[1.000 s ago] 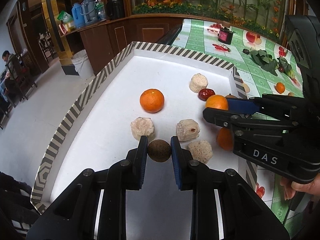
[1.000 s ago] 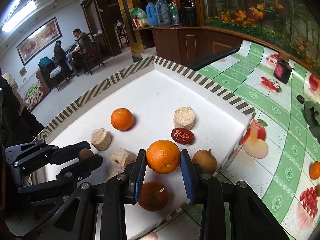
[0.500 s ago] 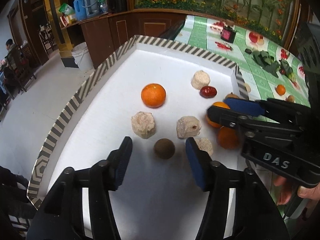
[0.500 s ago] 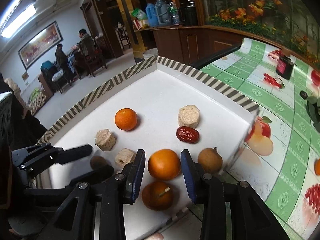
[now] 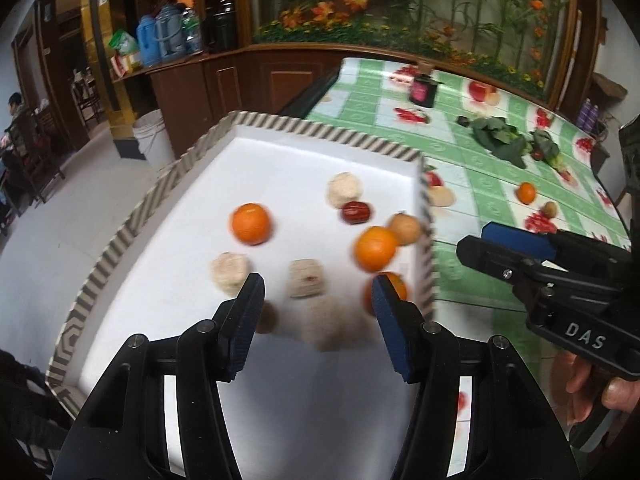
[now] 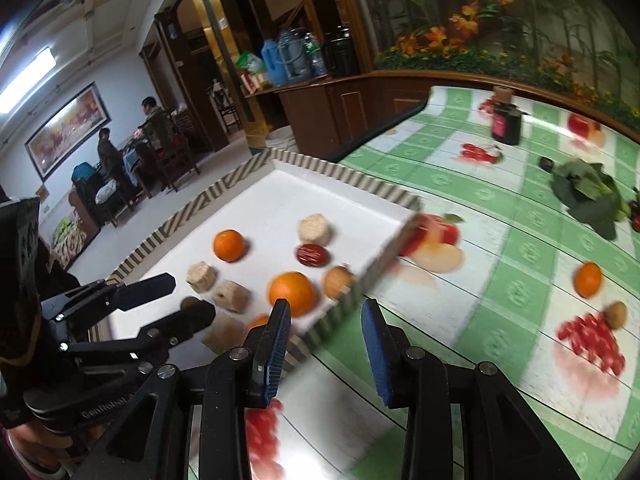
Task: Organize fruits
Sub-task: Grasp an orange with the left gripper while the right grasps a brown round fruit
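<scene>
The left gripper (image 5: 318, 316) is hanging above the near part of the white foam tray with the striped rim (image 5: 132, 232), its blue-padded jaws spread and nothing between them; they have just been opening. The small brown round fruit (image 5: 267, 317) is lying on the tray floor just beyond the left jaw's tip, untouched. Just ahead of the jaws a pale beige cut chunk (image 5: 306, 283) is resting, with a blurred second chunk (image 5: 334, 322) nearer.

The right gripper (image 6: 326, 344) is hovering over the tray's near corner and the green checked tablecloth with fruit prints (image 6: 500, 240), its jaws parted and empty. The large orange (image 6: 291, 293) is sitting free on the tray, just beyond and left of the right gripper's left jaw, beside a tan round fruit (image 6: 338, 281) and a dark red date (image 6: 313, 255). Well to the right of the right gripper, a small orange (image 6: 588, 279) is lying on the cloth.
</scene>
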